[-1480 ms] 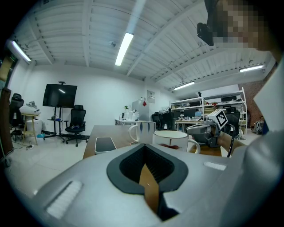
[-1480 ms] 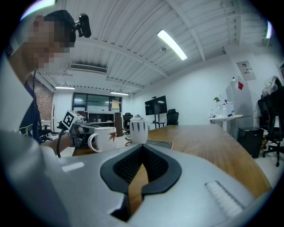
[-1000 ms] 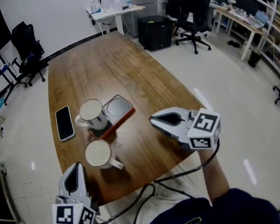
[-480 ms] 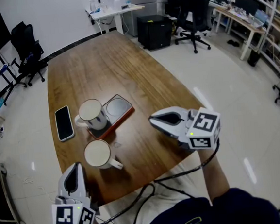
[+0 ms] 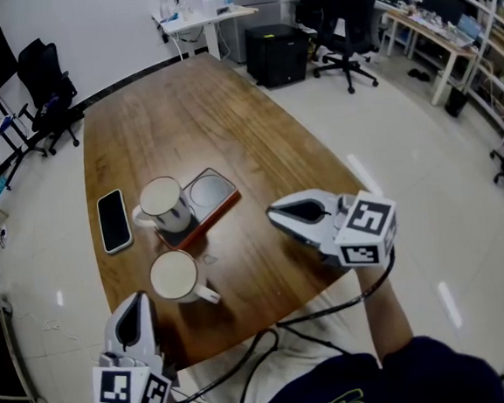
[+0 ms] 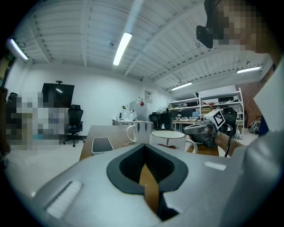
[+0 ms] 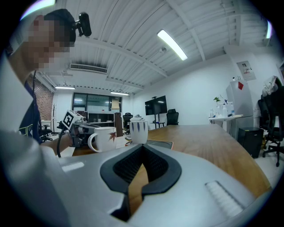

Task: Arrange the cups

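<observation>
Poised before any pick with left gripper (image 5: 138, 297) and right gripper (image 5: 271, 212) shut and empty, likely needing to open for the white ceramic mug (image 5: 173, 276) just beside the orange-rimmed rectangular tray (image 5: 217, 193).

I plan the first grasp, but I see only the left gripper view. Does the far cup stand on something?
Observer: Yes, the far cup stands on a dark tray, at the end nearer the phone.
Operator: Is the other end free?
Observer: Yes, the recess there is bare.
Operator: And the right gripper, is it holding something?
Observer: No, its jaws are together, with nothing between them.
</observation>
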### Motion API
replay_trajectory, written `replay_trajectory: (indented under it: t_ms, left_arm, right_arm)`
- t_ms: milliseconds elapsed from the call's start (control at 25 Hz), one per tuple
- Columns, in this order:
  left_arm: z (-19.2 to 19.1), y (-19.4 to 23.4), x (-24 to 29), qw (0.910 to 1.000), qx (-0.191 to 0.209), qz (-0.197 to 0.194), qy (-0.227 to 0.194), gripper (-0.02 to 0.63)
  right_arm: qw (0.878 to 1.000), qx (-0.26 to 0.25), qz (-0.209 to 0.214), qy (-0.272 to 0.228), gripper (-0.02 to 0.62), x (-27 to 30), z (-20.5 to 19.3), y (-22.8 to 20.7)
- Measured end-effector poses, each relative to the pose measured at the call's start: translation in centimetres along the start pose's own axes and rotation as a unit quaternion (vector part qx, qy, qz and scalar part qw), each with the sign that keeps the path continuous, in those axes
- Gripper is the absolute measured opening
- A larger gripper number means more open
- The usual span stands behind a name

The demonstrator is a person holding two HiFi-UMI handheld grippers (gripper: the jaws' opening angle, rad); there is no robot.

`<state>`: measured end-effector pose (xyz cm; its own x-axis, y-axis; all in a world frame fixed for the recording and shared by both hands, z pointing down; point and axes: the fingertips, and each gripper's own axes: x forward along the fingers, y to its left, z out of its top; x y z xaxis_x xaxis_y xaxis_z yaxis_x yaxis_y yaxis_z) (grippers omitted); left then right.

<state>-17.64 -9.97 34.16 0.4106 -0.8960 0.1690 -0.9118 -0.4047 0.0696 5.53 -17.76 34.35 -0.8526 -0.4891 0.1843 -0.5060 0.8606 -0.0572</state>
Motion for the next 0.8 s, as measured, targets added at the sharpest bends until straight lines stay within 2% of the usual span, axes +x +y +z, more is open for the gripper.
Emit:
replay_trajectory:
  t_ms: [400, 600, 720, 800]
  left_arm:
    - [0.0, -0.1, -0.1, 1.0000, -0.001, -0.002, 0.003, 0.003]
    - [-0.1, -2.3, 0.4, 0.9951, 0.014, -0.097, 0.009, 0.003]
    - [-0.2, -2.4, 0.2, 0.9932, 0.018, -0.115, 0.010, 0.009]
    - [-0.1, -2.0, 0.1, 0.9931, 0.018, -0.116, 0.010, 0.065]
  right_arm:
    - [1.000, -0.001, 0.001, -0.001, 0.008, 0.0, 0.1, 0.0]
    - [1.000, 0.000, 0.000, -0.001, 0.008, -0.1, 0.1, 0.0]
    - [1.000, -0.001, 0.001, -0.001, 0.008, 0.0, 0.0, 0.1]
    - [1.000, -0.001, 0.002, -0.001, 0.008, 0.0, 0.1, 0.1]
